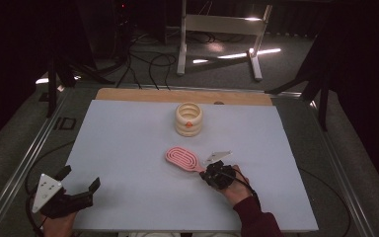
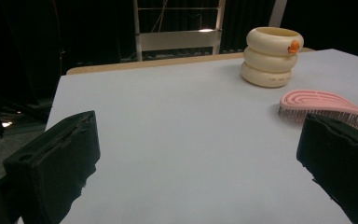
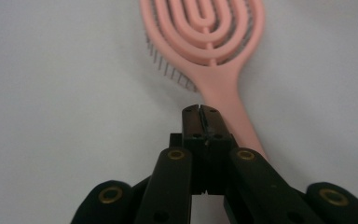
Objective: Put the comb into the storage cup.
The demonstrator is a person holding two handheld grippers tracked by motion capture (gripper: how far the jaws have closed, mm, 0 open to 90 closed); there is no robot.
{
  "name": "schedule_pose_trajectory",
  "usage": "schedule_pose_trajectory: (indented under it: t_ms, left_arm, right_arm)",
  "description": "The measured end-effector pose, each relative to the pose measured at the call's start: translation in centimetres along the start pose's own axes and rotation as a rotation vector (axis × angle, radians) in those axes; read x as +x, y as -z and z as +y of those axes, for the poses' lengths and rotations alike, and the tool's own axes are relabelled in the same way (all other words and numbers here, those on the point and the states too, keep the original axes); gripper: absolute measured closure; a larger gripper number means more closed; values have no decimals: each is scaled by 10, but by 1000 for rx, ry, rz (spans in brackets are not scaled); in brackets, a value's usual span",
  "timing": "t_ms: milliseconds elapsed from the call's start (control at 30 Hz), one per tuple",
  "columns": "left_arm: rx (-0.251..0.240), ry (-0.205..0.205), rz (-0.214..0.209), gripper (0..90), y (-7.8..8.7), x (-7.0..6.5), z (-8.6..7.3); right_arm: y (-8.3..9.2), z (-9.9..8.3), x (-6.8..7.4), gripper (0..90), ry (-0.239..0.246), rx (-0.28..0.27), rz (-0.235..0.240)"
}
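On matte white tabletop (image 1: 128,148), ribbed pink plastic brush (image 3: 205,42) beside closed right hand-held gripper (image 3: 201,112); left hand-held gripper (image 2: 196,154) wide.

Open room: I see bare white table (image 1: 128,148) across its left half.
Obstacles: 1 cream ringed holder (image 1: 188,118) standing far-centre; 1 pink brush (image 1: 183,159) lying mid-table, well apart from the holder.

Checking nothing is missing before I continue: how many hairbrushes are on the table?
1. The pink hairbrush lies bristles down right of the table's middle, in front of the cream ringed holder.
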State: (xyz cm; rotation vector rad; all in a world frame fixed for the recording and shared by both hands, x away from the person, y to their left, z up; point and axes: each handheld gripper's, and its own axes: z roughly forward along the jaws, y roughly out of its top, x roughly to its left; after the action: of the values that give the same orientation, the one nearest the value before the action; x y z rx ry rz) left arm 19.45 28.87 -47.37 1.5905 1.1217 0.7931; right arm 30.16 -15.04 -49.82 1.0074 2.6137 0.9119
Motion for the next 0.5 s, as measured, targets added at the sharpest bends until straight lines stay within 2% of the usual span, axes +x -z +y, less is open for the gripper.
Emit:
schedule_pose_trajectory:
  t_ms: [133,233,267,367,400,467,500]
  left_arm:
    - [0,-1,-2,0,0,0,0]
    - [1,0,-1,0,0,0,-1]
    - [1,3,-1,0,0,0,-1]
    - [5,4,-2,0,-1,1,-1]
    - [6,2,-2,0,-1,0,-1]
    - [8,0,-3,0,-1,0,-1]
    - [10,-3,0,0,-1,0,0]
  right_arm:
    - [1,-1,0,900,5,-6,4]
    - [4,-2,1,900,8,-36,3]
    - [9,-2,2,900,6,-79,13]
    - [19,-3,2,864,5,-152,15]
    - [19,-3,2,864,5,-152,15]
    - [29,-3,1,834,-2,-205,13]
    - [40,-4,-2,808,-8,-262,-3]
